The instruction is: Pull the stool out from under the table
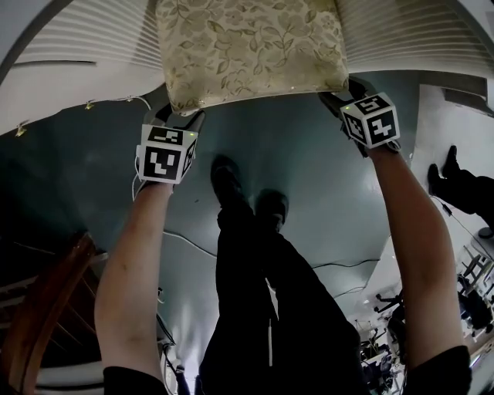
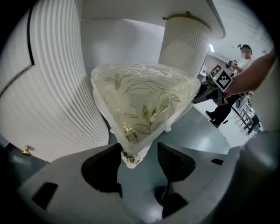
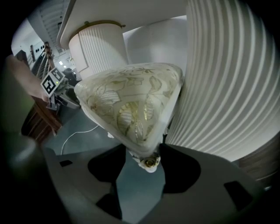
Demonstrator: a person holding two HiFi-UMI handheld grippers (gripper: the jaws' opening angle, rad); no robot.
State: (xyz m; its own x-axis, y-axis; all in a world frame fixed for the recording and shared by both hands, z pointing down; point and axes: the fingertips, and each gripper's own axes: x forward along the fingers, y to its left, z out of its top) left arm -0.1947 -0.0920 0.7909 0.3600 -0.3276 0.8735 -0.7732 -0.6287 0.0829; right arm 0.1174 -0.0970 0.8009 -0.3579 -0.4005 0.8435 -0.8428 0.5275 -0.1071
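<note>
The left gripper (image 2: pixel 140 151) has its jaws apart around the near left corner of the stool (image 1: pixel 251 50). The corner's small rosette trim lies against one jaw. A clear gap shows before the other jaw, so nothing is clamped here.

The right gripper (image 3: pixel 142 148) has its jaws spread wide around the near right corner, which nearly fills the space between them. The trim touches one jaw, but I judge this a loose straddle, not a firm pinch.

The grippers sit at the two near corners, probably so that a pull toward the person comes evenly and the stool does not swing round.

The stool has a pale cushion with a gold leaf pattern. It stands at the far side of the scene, under the edge of the table (image 2: pixel 144 8). A white ribbed pedestal (image 2: pixel 57 87) is close on its left and another pedestal (image 3: pixel 227 87) close on its right. That narrow slot is why it can only come straight back.

Seen from above, most of the cushion shows, so the stool seems at least partly out. How much still sits beneath the table top cannot be told.

Nearer, the dark grey floor (image 1: pixel 309 139) stretches toward the person, whose legs (image 1: pixel 255 254) stand in the middle. A thin white cable (image 3: pixel 78 133) lies on the floor to the left.
</note>
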